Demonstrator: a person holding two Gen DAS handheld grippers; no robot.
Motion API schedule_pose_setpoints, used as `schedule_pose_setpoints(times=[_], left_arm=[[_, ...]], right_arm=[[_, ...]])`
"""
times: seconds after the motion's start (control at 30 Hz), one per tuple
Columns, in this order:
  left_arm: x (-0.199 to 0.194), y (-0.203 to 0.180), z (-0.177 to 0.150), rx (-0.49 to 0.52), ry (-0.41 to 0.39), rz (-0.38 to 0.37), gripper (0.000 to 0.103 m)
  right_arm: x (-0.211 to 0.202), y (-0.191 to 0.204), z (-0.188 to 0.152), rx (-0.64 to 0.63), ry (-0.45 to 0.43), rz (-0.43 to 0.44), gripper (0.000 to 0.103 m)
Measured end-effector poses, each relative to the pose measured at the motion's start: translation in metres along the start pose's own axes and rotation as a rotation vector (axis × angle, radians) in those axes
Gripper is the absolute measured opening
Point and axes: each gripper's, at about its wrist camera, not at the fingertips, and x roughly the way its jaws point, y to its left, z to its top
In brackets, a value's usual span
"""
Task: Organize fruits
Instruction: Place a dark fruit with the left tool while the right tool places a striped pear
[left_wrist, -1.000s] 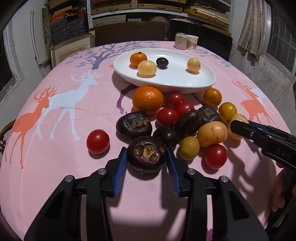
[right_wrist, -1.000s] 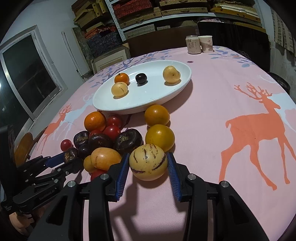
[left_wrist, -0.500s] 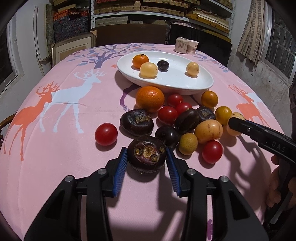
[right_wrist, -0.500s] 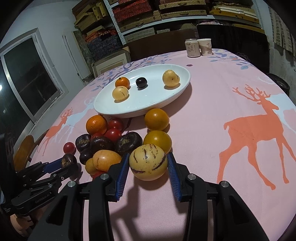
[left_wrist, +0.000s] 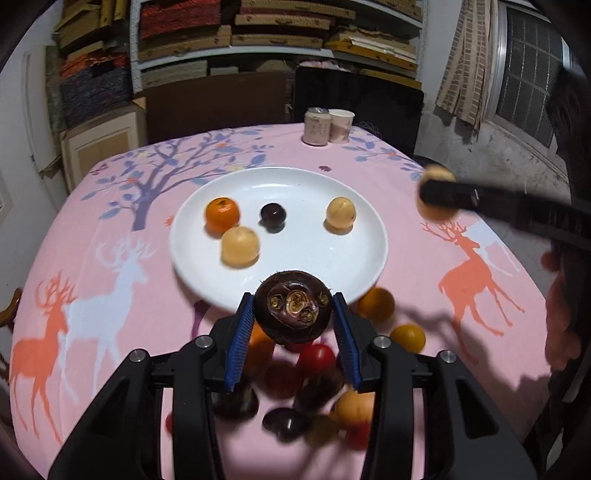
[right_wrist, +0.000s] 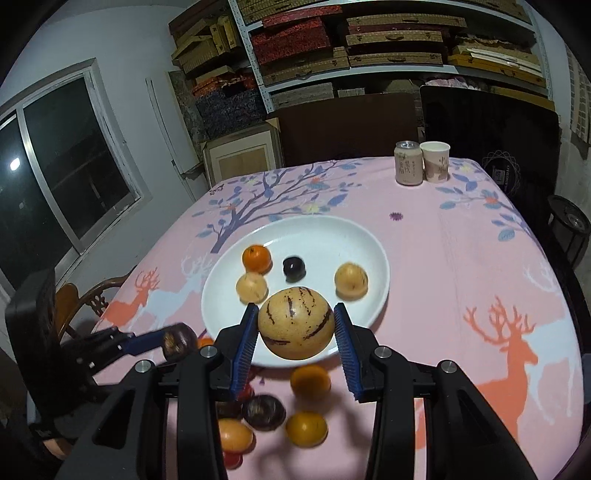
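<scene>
Though blurred, both jaws now aloft over plate (left_wrist: 369, 258): left gripper (left_wrist: 293, 325) clamping dark fruit (left_wrist: 293, 310), right gripper (right_wrist: 295, 330) striped melon (right_wrist: 295, 321).

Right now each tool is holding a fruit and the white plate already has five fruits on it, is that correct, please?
Not quite: the white plate holds four fruits, not five, as the left wrist view shows. The left tool does hold a dark fruit, the right tool a striped yellow one.

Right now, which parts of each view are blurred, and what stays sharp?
Left wrist view: dark fruit held in the tongs is sharp, loose fruit pile below smears, right tongs blurred. Right wrist view: striped yellow fruit crisp, table fruit smeared.
</scene>
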Motion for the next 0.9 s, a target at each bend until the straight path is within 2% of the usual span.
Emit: schedule_pose_setpoints(times=[0.07,0.17,0.3,0.47,0.53,0.6,0.63,0.7,0.77,0.9], left_arm=[[0.026,-0.001,0.014,-0.009,0.048,-0.032,0.042],[0.060,-0.002,0.028,-0.006,0.096,-0.025,0.042],[0.097,0.000,0.040,-0.007,0.141,-0.014,0.042],[0.117,0.004,0.044,-0.008,0.162,-0.007,0.042],[0.123,0.004,0.041,0.003,0.174,0.012,0.042],[0.126,0.005,0.040,0.004,0.186,0.014,0.055],[0.126,0.007,0.039,-0.004,0.182,0.012,0.058],[0.123,0.008,0.039,-0.018,0.180,0.006,0.069],[0.115,0.011,0.038,-0.030,0.155,0.012,0.074],[0.083,0.012,0.035,-0.041,0.082,0.011,0.075]], right_arm=[[0.023,-0.004,0.022,0.014,0.031,0.001,0.042],[0.071,-0.008,0.044,0.021,0.105,-0.007,0.042],[0.130,-0.010,0.051,-0.021,0.178,-0.096,0.042],[0.173,-0.028,0.056,0.027,0.236,-0.072,0.042],[0.181,-0.032,0.056,0.039,0.254,-0.025,0.042],[0.184,-0.031,0.056,0.018,0.257,-0.047,0.042],[0.184,-0.032,0.056,0.014,0.253,-0.060,0.044],[0.177,-0.034,0.057,0.022,0.231,-0.075,0.049],[0.168,-0.038,0.060,0.035,0.202,-0.071,0.058],[0.138,-0.040,0.064,0.050,0.153,-0.066,0.058]])
